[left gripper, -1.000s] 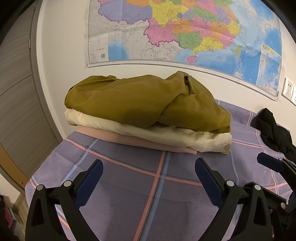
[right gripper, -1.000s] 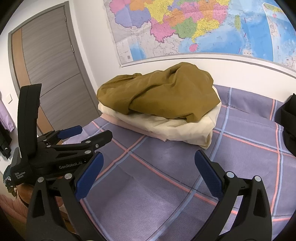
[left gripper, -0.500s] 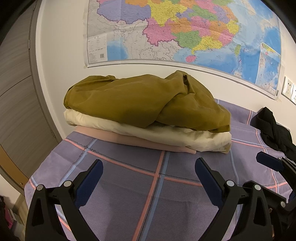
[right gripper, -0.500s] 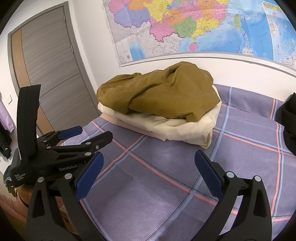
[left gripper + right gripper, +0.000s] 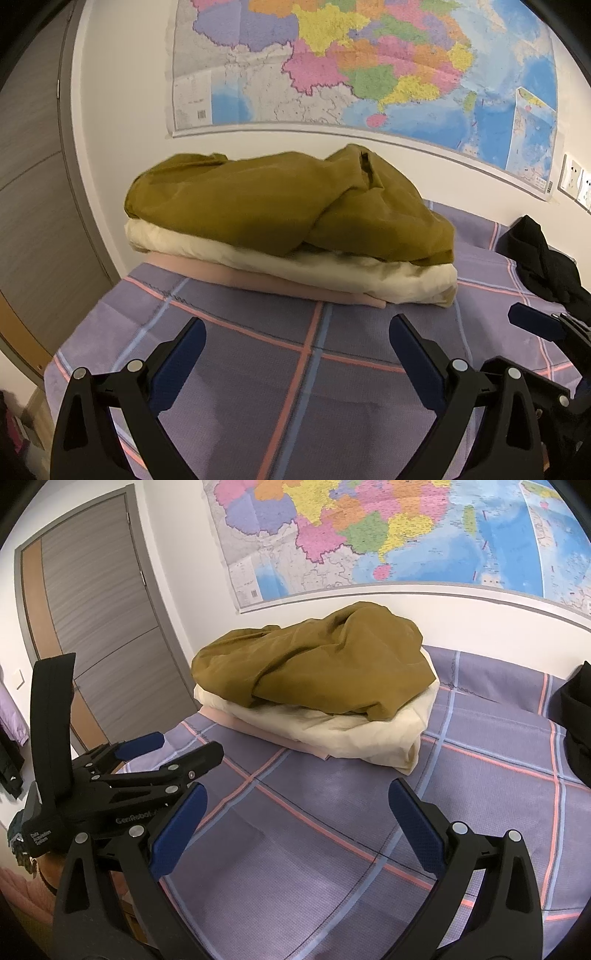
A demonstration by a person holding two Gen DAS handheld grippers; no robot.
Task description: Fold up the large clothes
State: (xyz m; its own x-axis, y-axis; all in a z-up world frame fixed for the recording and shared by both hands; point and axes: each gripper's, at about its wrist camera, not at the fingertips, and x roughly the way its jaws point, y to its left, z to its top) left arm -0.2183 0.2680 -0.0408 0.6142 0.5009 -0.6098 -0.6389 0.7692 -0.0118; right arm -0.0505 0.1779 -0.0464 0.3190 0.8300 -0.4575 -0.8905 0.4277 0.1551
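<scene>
Clothes pile [image 5: 291, 229] ahead, apart from parted left claw [image 5: 297, 341].

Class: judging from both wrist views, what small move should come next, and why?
Probably bring the right gripper forward to the black garment: it lies crumpled beside the stack topped by the olive garment, and both the right gripper and the left gripper are open and empty.

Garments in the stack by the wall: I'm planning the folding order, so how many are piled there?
3 visible. The olive-brown garment lies crumpled on top, the cream one is folded beneath it, and the pink one sits at the bottom on the plaid bedspread. More could be hidden inside.
</scene>
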